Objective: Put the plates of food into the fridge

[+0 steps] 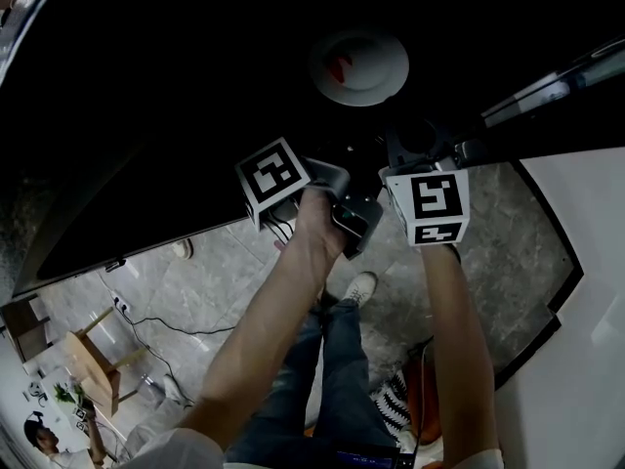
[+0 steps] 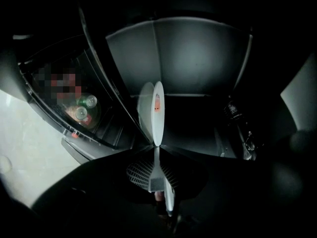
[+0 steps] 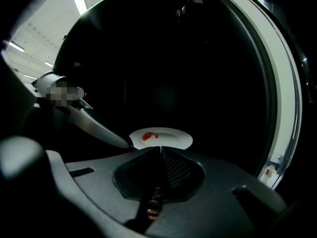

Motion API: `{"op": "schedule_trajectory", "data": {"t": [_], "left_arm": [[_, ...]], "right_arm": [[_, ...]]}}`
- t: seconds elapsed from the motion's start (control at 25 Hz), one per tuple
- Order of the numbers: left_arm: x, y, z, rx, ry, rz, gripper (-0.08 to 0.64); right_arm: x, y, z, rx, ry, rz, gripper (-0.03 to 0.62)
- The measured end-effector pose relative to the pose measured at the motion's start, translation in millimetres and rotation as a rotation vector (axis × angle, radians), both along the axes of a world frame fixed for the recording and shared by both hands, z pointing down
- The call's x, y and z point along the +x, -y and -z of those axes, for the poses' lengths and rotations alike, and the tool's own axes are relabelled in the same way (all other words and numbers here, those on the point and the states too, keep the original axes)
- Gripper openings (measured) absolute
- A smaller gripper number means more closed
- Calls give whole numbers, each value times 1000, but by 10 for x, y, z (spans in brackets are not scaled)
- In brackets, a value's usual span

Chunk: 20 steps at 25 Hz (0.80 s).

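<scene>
A white plate with a red bit of food lies ahead of me in the dark of the fridge. The left gripper view shows that plate edge-on, and my left gripper is shut on its rim. The right gripper view has the plate flat just beyond my right gripper, whose jaws are shut together. I cannot tell whether its tips touch the near rim. The left gripper's finger reaches the plate's left edge. Both marker cubes show in the head view.
A door shelf at the left holds bottles. The fridge's grey back wall is ahead and its white door frame curves on the right. Below me lie the stone floor and a wooden stool.
</scene>
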State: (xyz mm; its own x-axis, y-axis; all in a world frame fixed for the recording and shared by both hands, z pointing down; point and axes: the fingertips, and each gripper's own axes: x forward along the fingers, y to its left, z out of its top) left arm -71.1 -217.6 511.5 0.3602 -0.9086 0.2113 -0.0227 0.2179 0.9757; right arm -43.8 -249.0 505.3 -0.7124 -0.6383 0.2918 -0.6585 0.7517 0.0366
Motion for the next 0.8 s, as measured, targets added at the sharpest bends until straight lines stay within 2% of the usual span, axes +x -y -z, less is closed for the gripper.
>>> {"op": "schedule_trajectory", "data": {"t": [0.16, 0.36, 0.52, 0.68, 0.8], "left_arm": [[30, -8, -3, -4, -16, -14, 15], [109, -61, 9, -4, 21, -59, 15], [166, -105, -10, -2, 21, -73, 15], [259, -152, 38, 23, 69, -98, 6], [277, -163, 66, 40, 132, -116, 5]], "right_arm": [[46, 12, 11, 7, -5, -25, 9], [179, -23, 16, 25, 2, -70, 9], [292, -95, -40, 9, -1, -93, 9], [446, -188, -43, 0, 8, -113, 9], [531, -251, -48, -12, 15, -131, 9]]}}
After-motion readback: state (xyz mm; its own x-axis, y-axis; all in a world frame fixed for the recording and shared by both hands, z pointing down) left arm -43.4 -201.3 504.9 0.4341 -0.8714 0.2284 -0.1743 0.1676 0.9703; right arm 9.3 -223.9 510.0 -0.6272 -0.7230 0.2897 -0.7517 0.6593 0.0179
